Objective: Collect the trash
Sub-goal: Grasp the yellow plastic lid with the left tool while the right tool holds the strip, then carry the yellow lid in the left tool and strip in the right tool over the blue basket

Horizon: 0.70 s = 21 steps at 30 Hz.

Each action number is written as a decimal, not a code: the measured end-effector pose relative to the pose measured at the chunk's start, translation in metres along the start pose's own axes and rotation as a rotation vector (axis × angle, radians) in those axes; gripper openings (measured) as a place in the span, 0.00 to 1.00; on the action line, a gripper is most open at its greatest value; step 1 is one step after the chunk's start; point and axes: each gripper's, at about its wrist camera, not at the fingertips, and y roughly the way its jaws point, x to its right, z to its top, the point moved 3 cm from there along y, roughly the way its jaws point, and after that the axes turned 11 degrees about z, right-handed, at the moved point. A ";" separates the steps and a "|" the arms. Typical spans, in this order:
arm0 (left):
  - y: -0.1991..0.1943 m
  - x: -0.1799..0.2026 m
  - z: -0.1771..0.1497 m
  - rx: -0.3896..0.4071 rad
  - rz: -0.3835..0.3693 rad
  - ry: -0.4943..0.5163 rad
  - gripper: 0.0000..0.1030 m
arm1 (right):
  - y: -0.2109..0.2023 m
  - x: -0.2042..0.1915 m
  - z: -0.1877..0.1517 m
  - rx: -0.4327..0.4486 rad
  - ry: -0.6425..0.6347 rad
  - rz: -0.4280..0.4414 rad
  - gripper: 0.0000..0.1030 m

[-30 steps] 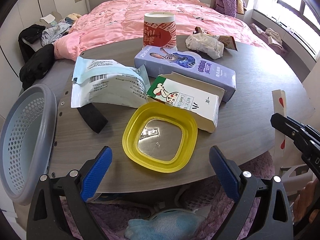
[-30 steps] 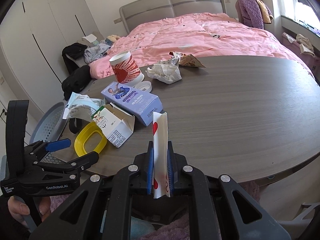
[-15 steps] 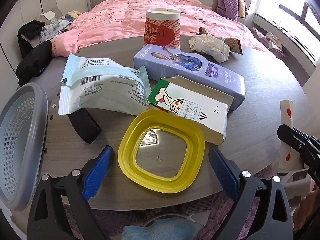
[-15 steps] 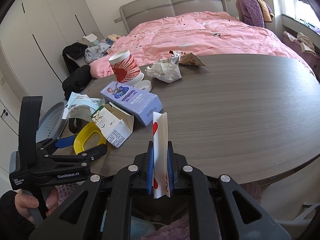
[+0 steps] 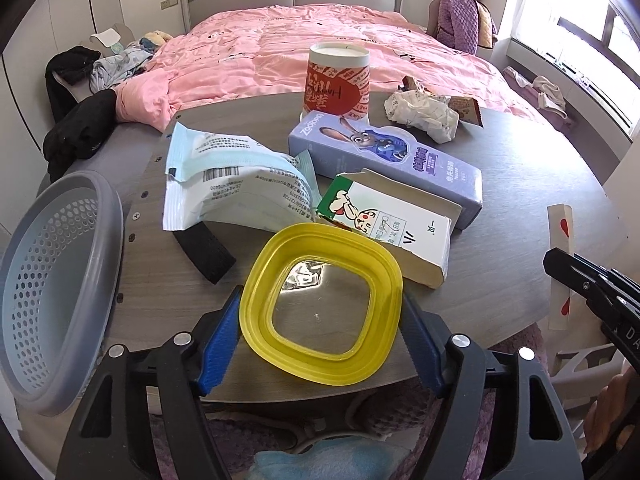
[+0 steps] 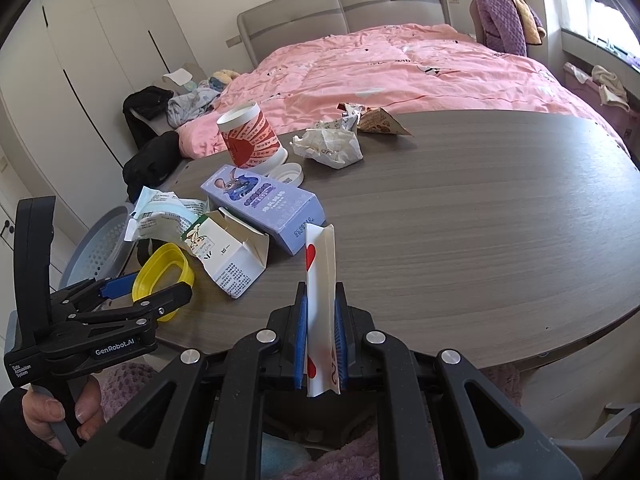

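At the left edge of the left wrist view, a grey perforated plastic basket [image 5: 52, 300] waits beside the grey wood-grain bench [image 5: 520, 184]. Bottom centre, the left gripper [image 5: 320, 320] has just been closing its jaws round the yellow square plastic lid [image 5: 320, 304] at the bench's near edge, pads at its rim. The lid looks light, stiff and slick (take opposite rims squarely). Far right, the right gripper [image 6: 320, 332] stands pressed on a white heart-printed paper sleeve [image 6: 320, 280].
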 end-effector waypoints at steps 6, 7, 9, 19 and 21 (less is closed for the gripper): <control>-0.018 -0.009 -0.003 0.042 0.013 -0.005 0.69 | -0.004 -0.004 0.000 0.009 -0.004 -0.009 0.12; -0.022 -0.010 -0.004 0.050 0.016 -0.007 0.69 | -0.005 -0.005 0.001 0.011 -0.005 -0.011 0.12; -0.030 -0.013 -0.005 0.066 0.016 -0.012 0.69 | -0.007 -0.007 0.002 0.015 -0.009 -0.015 0.12; -0.068 -0.040 -0.008 0.165 0.025 -0.046 0.69 | -0.005 -0.034 0.006 0.006 -0.045 -0.002 0.12; -0.075 -0.047 -0.008 0.184 0.022 -0.056 0.69 | -0.002 -0.042 0.007 0.001 -0.056 0.007 0.12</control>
